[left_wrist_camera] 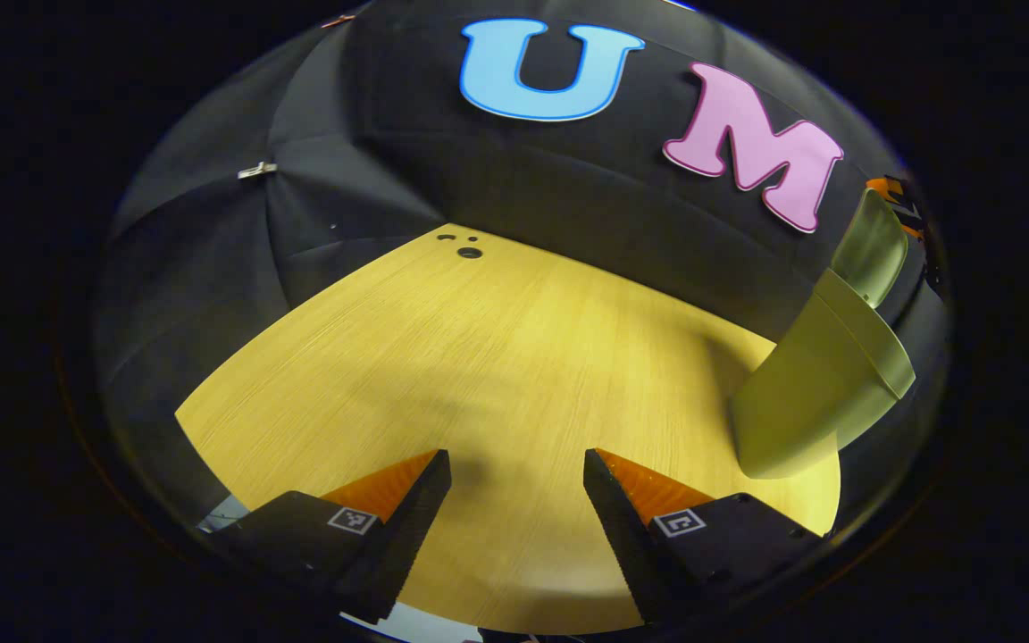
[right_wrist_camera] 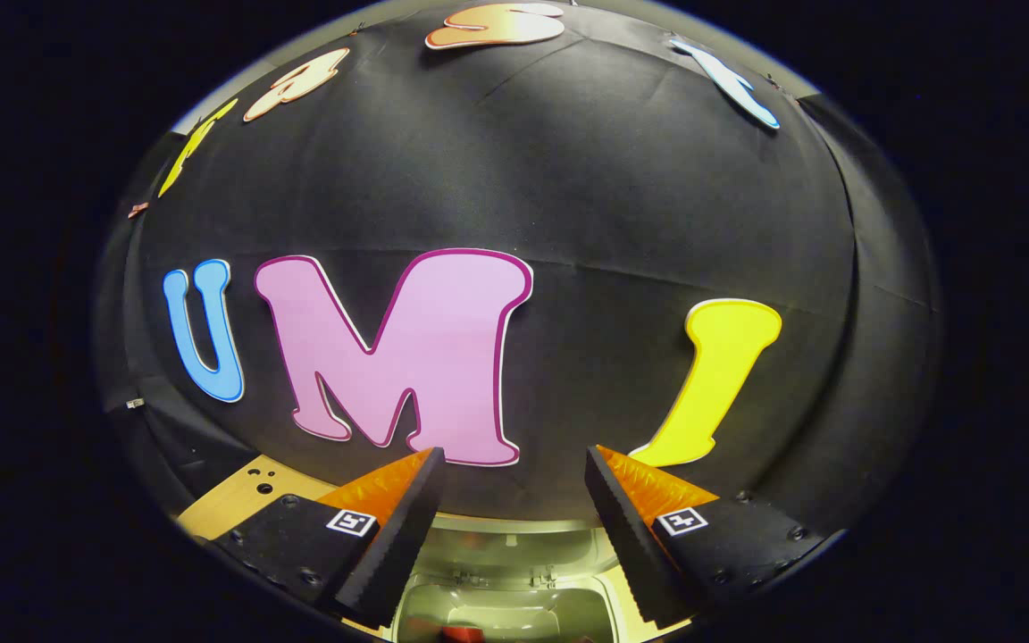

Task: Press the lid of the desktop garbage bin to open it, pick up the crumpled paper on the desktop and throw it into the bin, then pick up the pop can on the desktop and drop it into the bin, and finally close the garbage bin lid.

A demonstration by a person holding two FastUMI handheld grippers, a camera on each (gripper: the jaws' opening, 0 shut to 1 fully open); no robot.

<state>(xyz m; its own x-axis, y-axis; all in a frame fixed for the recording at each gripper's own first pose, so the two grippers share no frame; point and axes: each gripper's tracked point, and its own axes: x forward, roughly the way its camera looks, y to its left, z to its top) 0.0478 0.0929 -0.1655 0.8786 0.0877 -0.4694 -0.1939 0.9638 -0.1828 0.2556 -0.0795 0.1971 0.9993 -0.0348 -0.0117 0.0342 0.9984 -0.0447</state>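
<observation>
The left gripper [left_wrist_camera: 517,464] is held open over the tabletop [left_wrist_camera: 479,357]; at right, the bin [left_wrist_camera: 814,384] is seen lid-up. The right gripper [right_wrist_camera: 512,464] is spread empty above the bin [right_wrist_camera: 514,607].

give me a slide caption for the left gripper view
Open left tongs hover over the wooden desktop, green bin lid-up at right.

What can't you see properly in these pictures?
- Inside of the bin, left gripper view: its own wall hides it.
- Bin's contents, right gripper view: the opening is cut off by the bottom edge and flanked by the right tongs; a small red bit there is too cut off to name.
- Table near edge, left gripper view: covered by the left tongs.
</observation>
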